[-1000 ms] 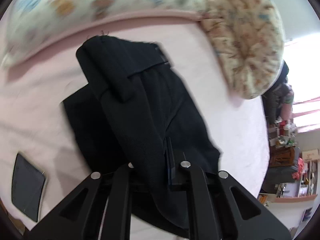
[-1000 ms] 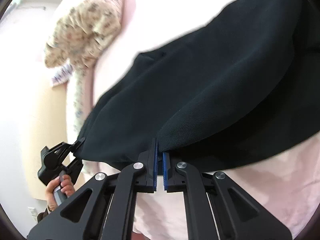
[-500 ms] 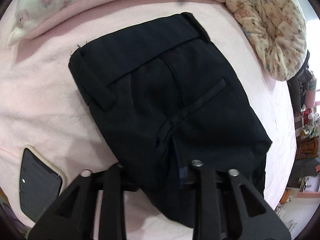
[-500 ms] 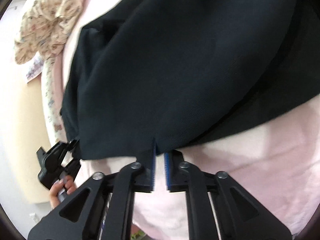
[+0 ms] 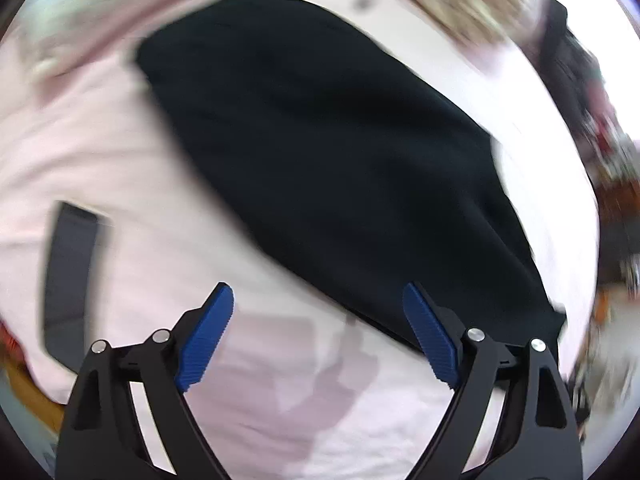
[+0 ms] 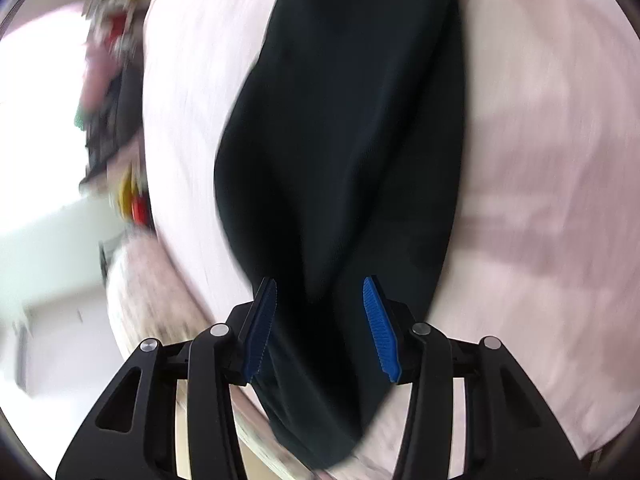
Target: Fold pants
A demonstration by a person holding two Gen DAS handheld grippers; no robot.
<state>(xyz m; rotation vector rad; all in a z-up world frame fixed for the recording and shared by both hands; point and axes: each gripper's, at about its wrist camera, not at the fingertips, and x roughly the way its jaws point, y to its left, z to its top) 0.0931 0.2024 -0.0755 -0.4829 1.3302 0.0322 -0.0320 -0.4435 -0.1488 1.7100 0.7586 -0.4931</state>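
The black pants [image 5: 332, 148] lie folded on the pink bedsheet [image 5: 104, 152]. My left gripper [image 5: 318, 316] is open and empty, its blue pads just short of the pants' near edge. In the right wrist view the pants [image 6: 344, 128] run away from the camera in a long dark band. My right gripper [image 6: 320, 312] is open, its pads on either side of the near part of the cloth without pinching it. Both views are blurred by motion.
A dark phone [image 5: 70, 276] lies on the sheet to the left of the pants. Floral pillows [image 5: 452, 4] sit at the far side of the bed. The bed's edge and room clutter [image 6: 120, 92] show at the left of the right wrist view.
Both grippers have opened and let go of the pants, which now lie folded on the bed. Both cameras have swung and pulled back.
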